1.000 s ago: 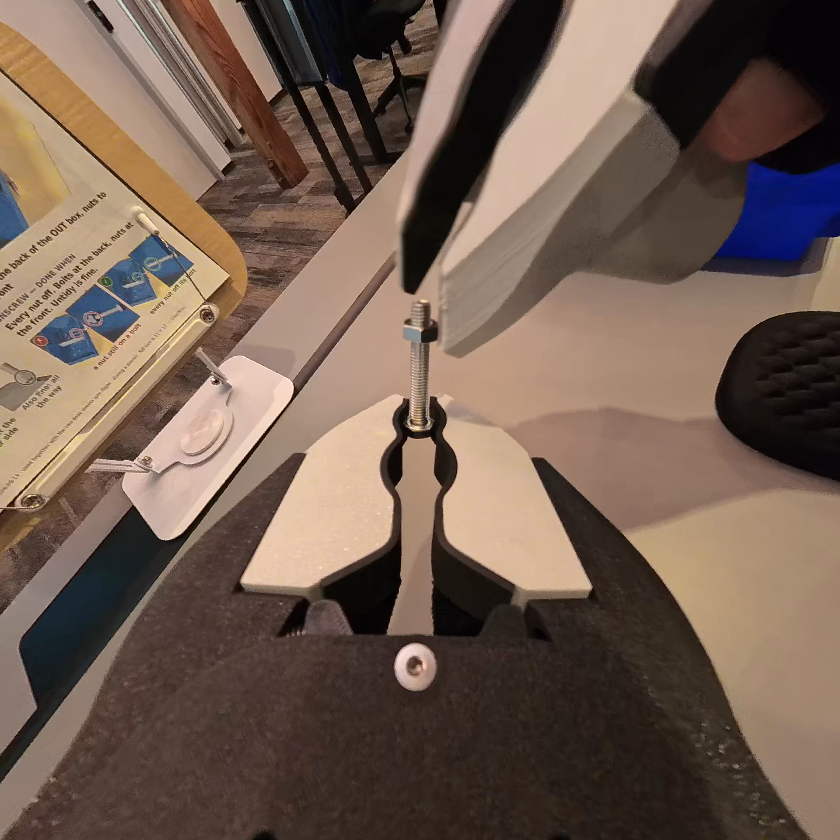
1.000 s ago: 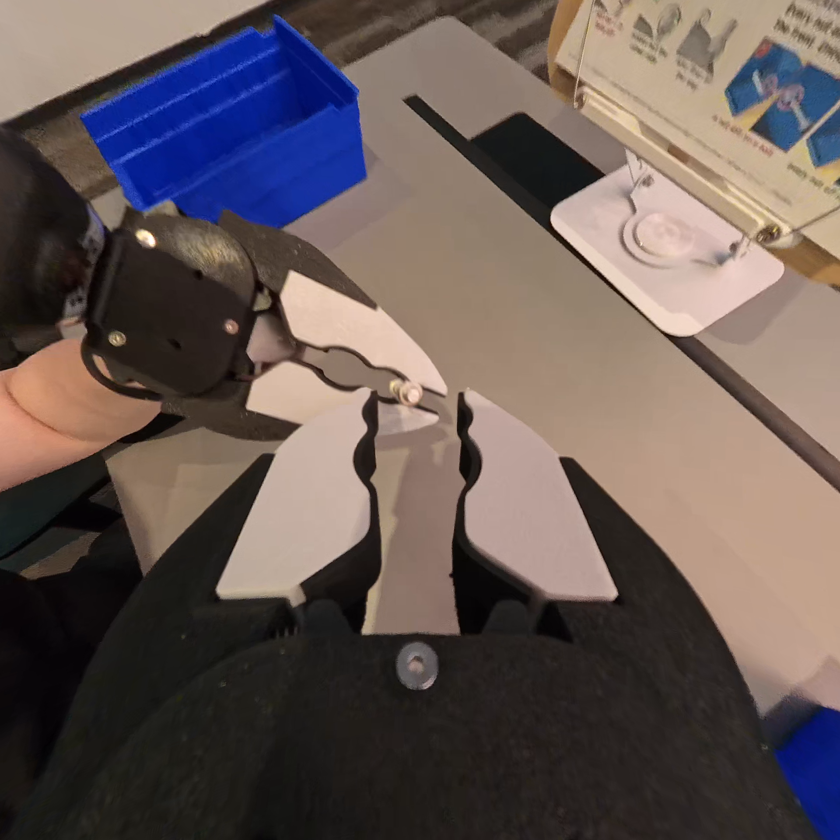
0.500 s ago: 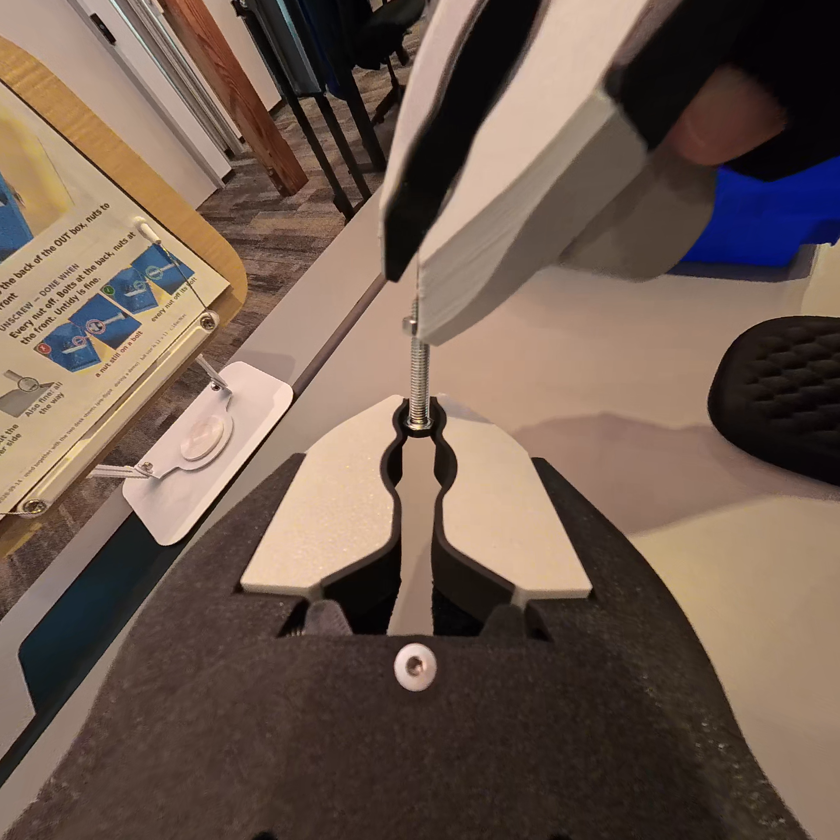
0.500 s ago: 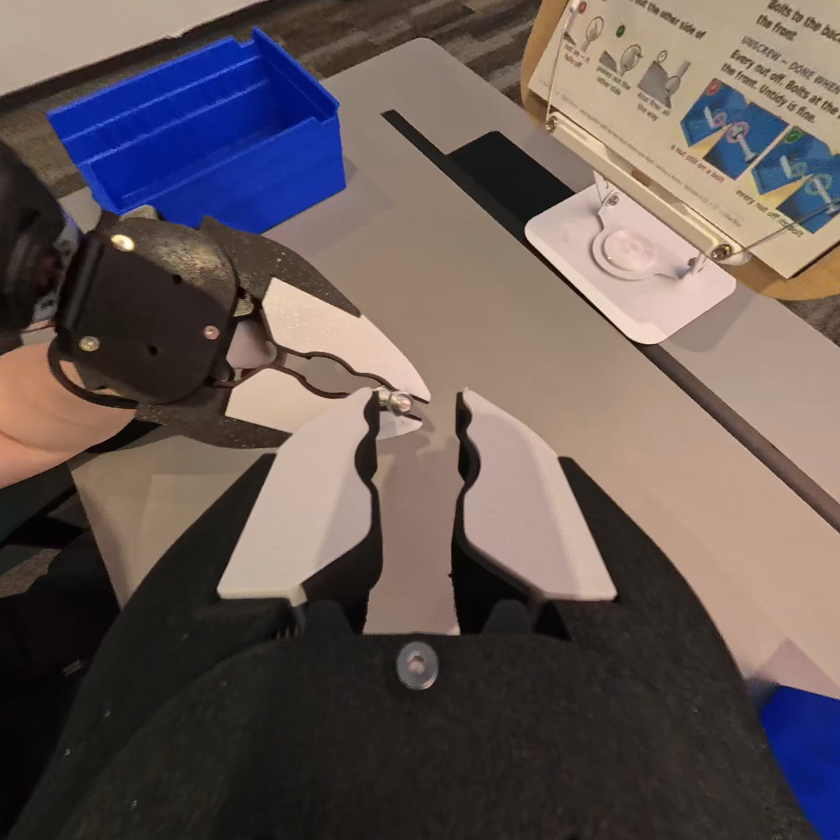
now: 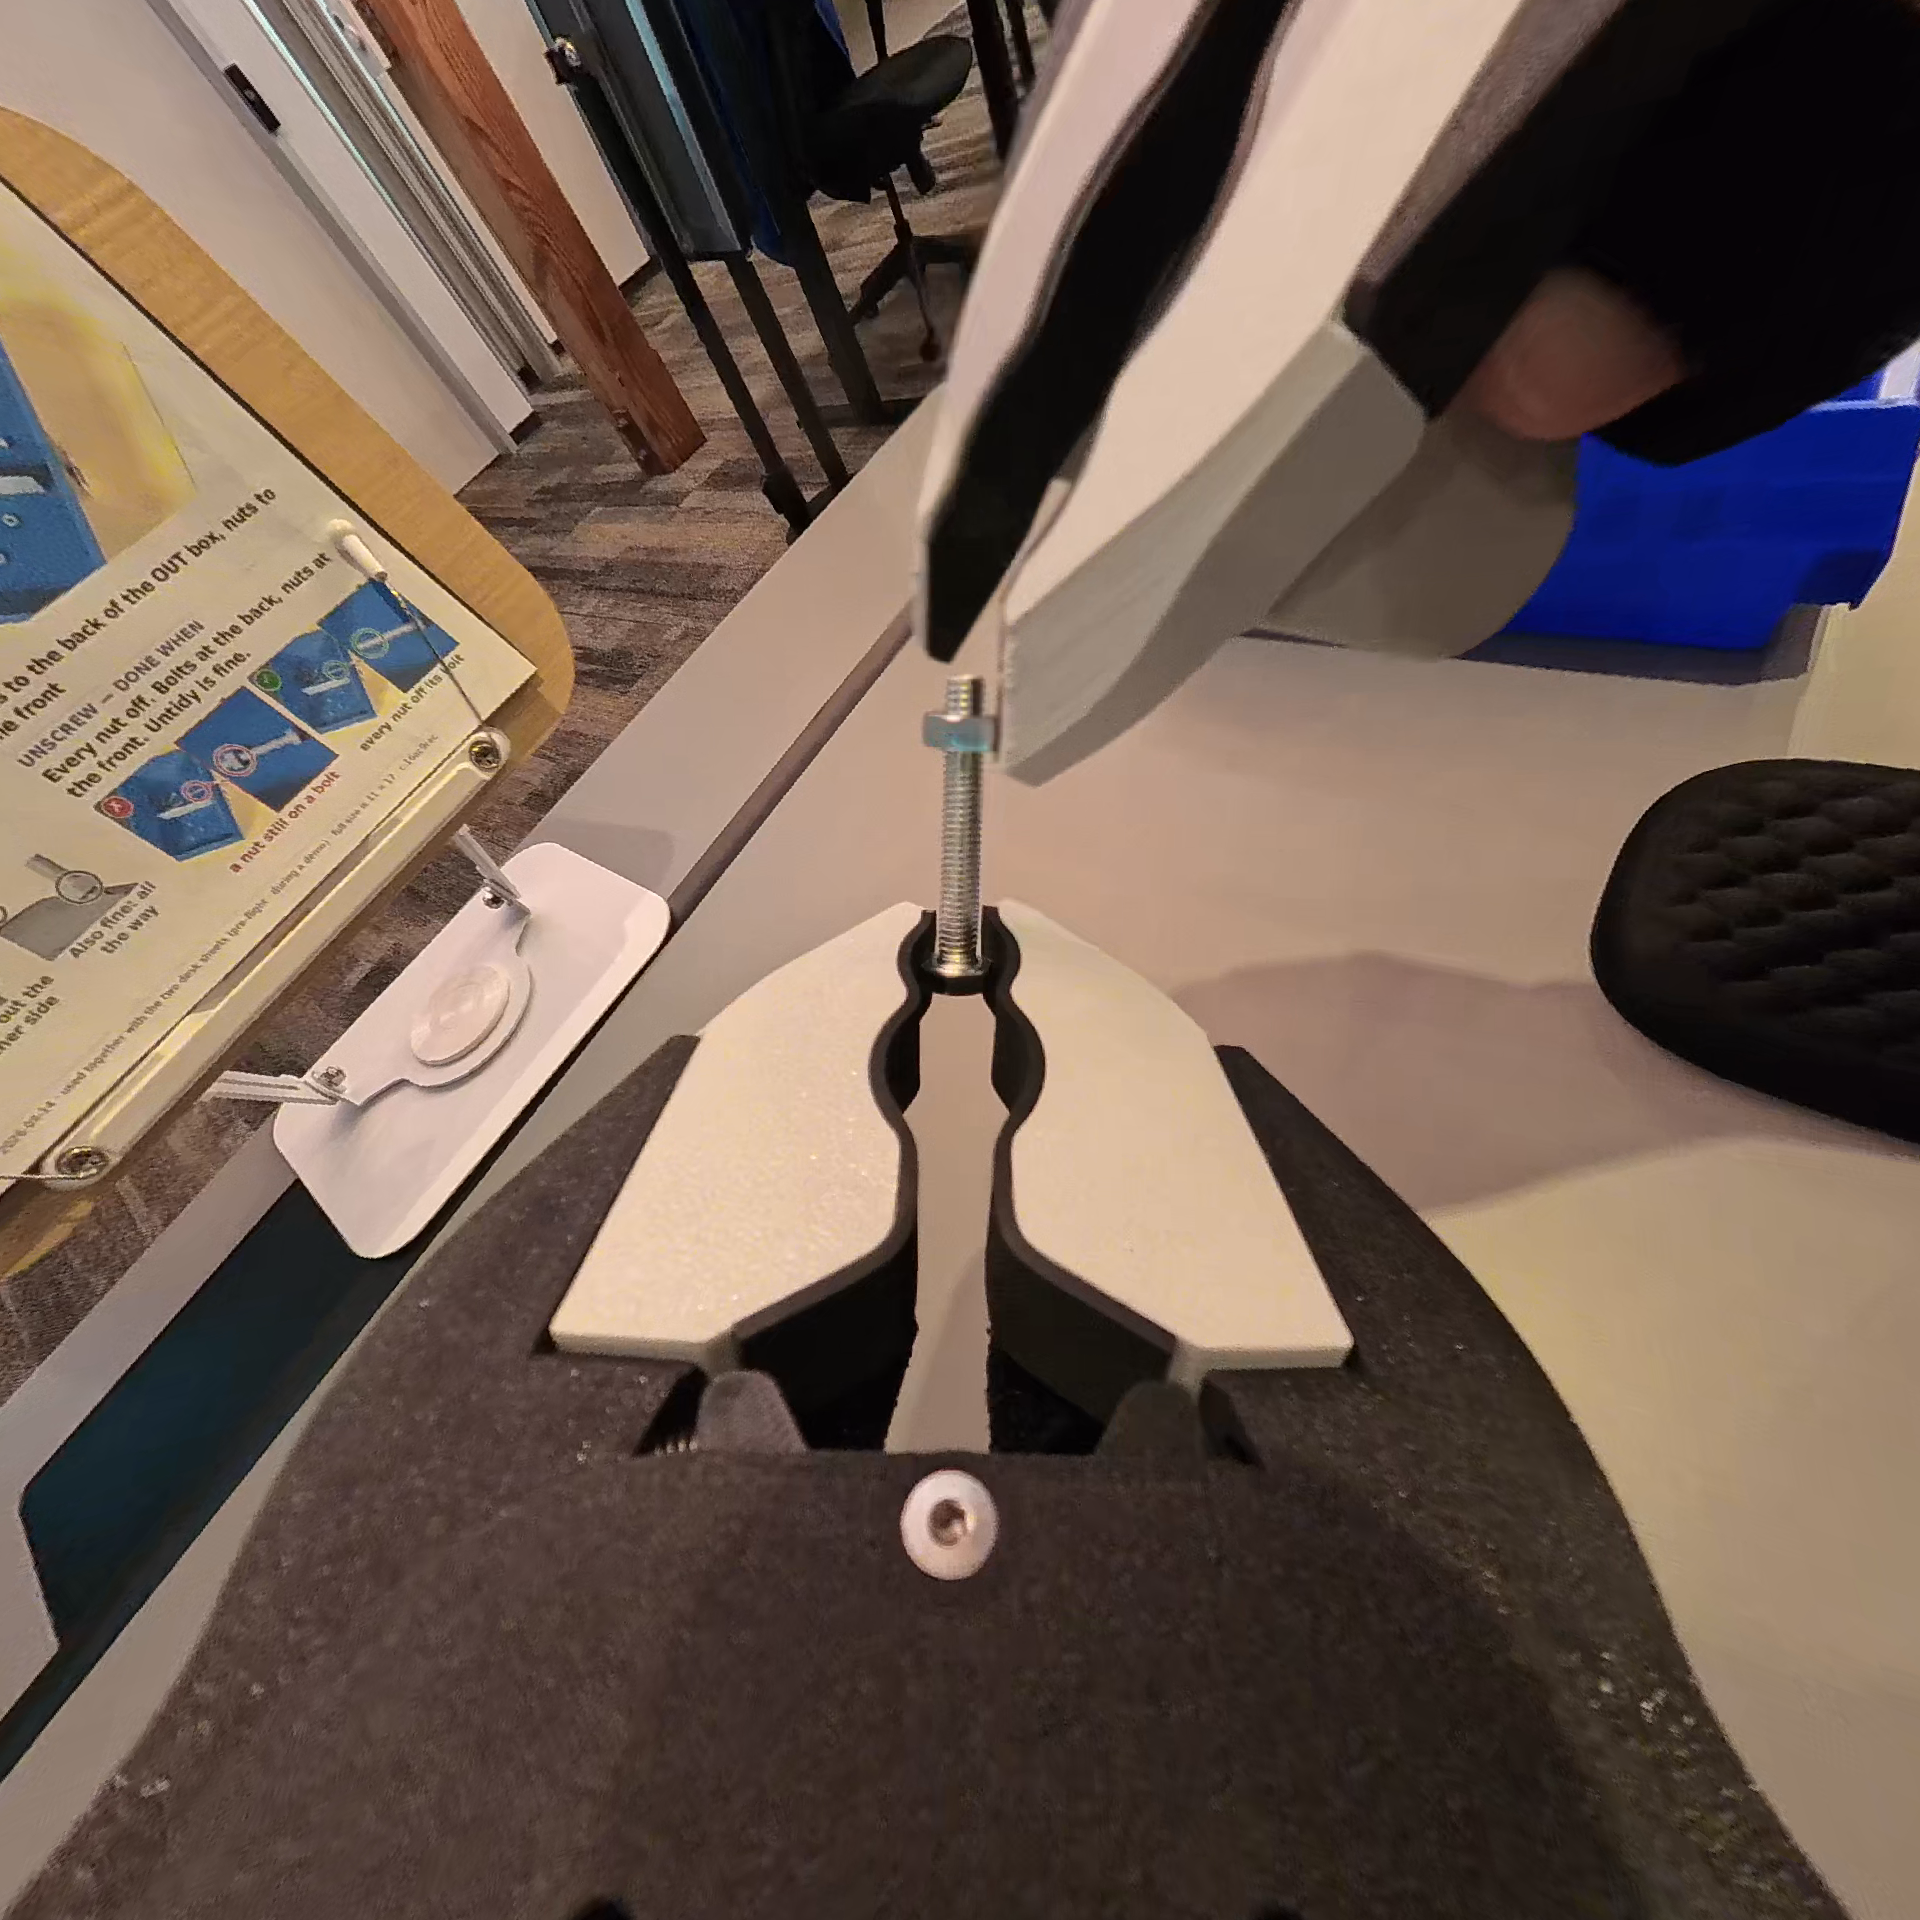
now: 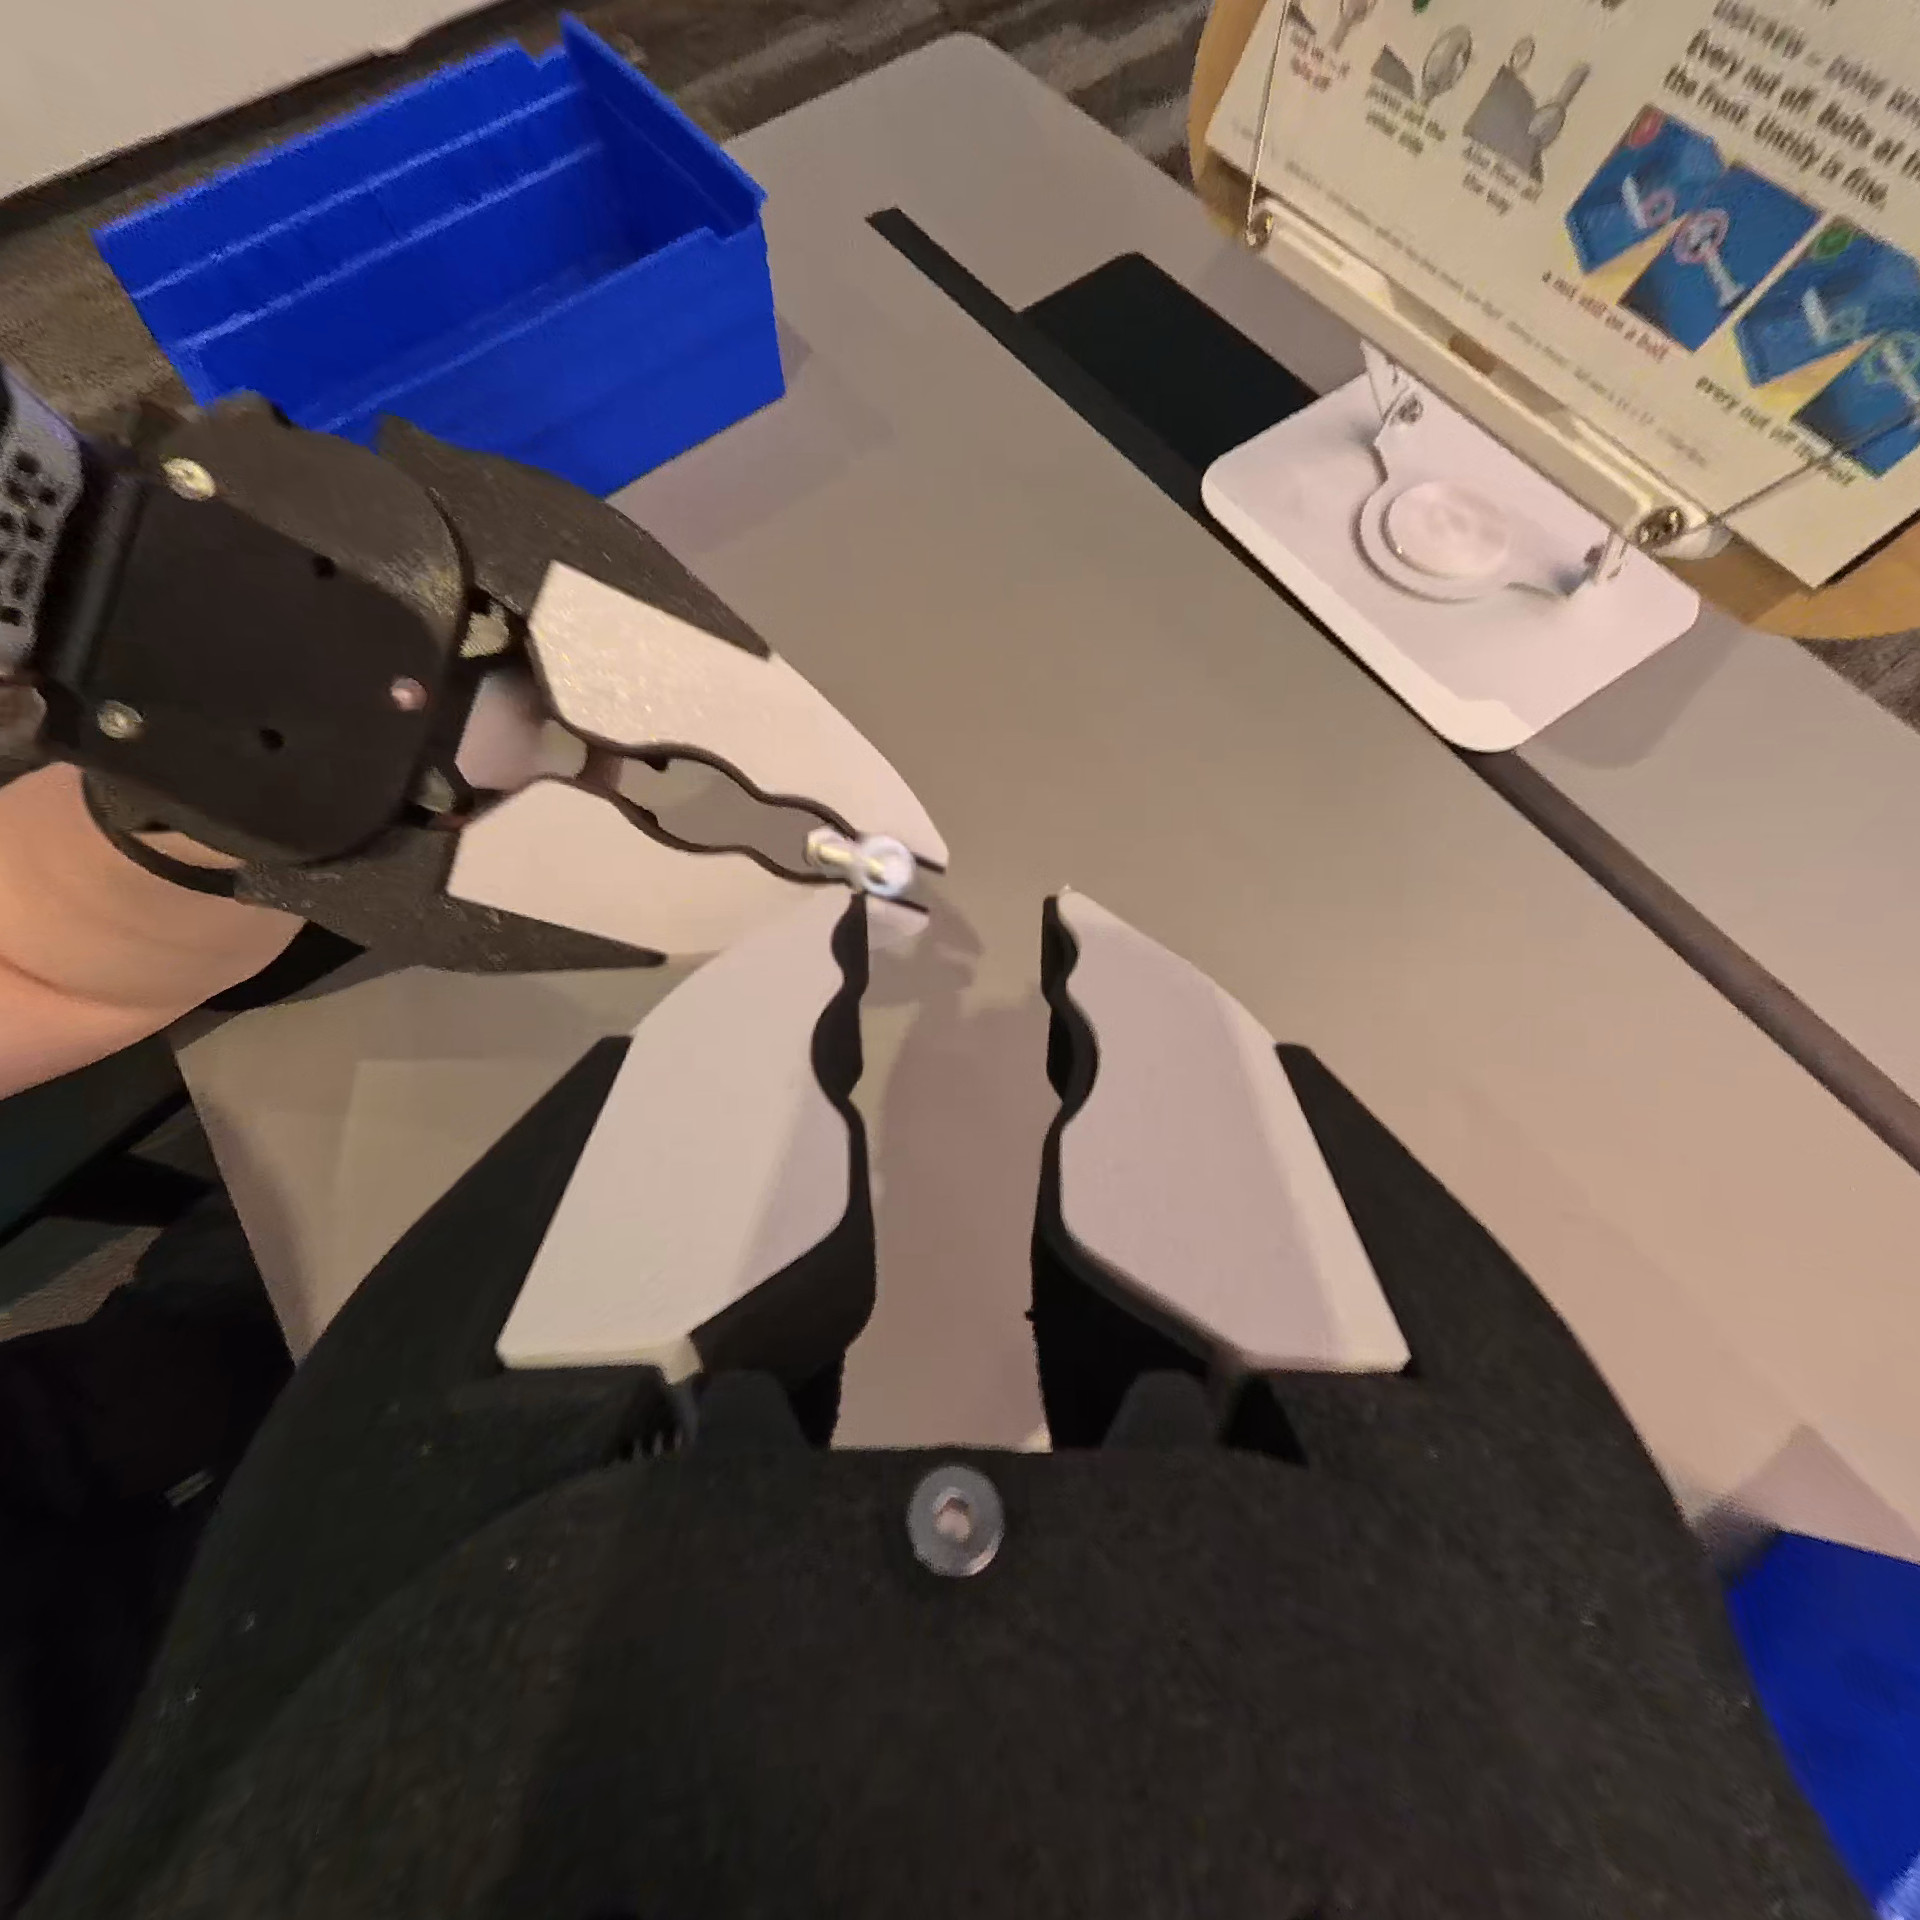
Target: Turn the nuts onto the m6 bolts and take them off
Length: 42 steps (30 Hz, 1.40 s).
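Observation:
My left gripper (image 5: 961,928) is shut on the lower end of a threaded bolt (image 5: 958,831), which stands up from its tips. A nut (image 5: 958,727) sits near the bolt's top end. My right gripper (image 5: 989,694) reaches down from the upper right, and one fingertip (image 5: 1039,743) is right beside the nut. In the right wrist view my right gripper (image 6: 951,914) is open and empty. There the bolt end with the nut (image 6: 878,860) lies just up-left of its left fingertip (image 6: 847,920), outside the gap, held by my left gripper (image 6: 914,868).
A blue bin (image 6: 468,260) stands at the far left of the grey table (image 6: 1143,779), and another blue bin (image 6: 1849,1683) is at the near right. An instruction card on a white stand (image 6: 1444,582) is at the table's far edge. A black padded object (image 5: 1787,935) lies to the right. My hands' fingertips stand some 4 cm from each other.
My right gripper dropped over the top of the bolt, hiding the nut, then came off it to the right. The nut shows again. The left gripper kept its hold.

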### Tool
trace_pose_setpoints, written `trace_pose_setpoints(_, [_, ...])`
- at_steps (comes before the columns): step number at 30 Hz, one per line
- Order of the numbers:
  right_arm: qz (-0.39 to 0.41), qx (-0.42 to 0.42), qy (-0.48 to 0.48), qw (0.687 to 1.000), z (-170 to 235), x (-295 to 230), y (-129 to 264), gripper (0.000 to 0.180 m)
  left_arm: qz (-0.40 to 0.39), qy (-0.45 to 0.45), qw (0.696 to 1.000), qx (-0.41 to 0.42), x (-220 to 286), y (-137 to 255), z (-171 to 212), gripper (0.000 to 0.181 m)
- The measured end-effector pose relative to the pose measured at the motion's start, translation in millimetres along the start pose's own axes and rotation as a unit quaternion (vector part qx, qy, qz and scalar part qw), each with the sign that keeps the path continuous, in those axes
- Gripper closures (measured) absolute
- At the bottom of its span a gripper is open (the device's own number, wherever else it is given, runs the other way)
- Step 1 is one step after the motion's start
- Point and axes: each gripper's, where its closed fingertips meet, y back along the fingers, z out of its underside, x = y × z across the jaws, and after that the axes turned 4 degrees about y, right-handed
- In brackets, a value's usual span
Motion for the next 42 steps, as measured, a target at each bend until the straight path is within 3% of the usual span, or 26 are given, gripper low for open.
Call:
trace_pose_setpoints(8, [-0.003,0.027,0.019,0.999,-12,-9,1,0.149,0.005,0.003,1.000,0.001,1,0,-1,0.173])
trace_pose_setpoints(15, [0.022,-0.022,-0.002,1.000,9,9,2,0.149,-0.001,0.006,1.000,0.005,-3,4,-3,0.173])
trace_pose_setpoints(18, [-0.017,0.008,0.003,1.000,-1,-5,5,0.149,0.001,0.009,1.000,0.007,-3,4,-3,0.173])
trace_pose_setpoints(21, [-0.003,0.042,0.012,0.999,-15,-5,6,0.149,0.002,0.005,1.000,0.009,-1,4,-4,0.173])
trace_pose_setpoints(27, [-0.002,0.002,0.000,1.000,2,3,5,0.150,-0.002,0.009,1.000,0.022,-4,9,-10,0.173])
trace_pose_setpoints(32, [-0.048,0.076,0.000,0.996,-22,-12,14,0.150,0.002,0.007,1.000,0.030,-2,10,-12,0.173])
trace_pose_setpoints(35, [-0.066,0.065,-0.003,0.996,-19,-15,10,0.150,0.006,0.002,0.999,0.033,2,10,-14,0.173])
trace_pose_setpoints(42, [-0.087,0.047,0.016,0.995,-15,-22,3,0.169,0.018,-0.002,1.000,0.025,7,9,-12,0.173])
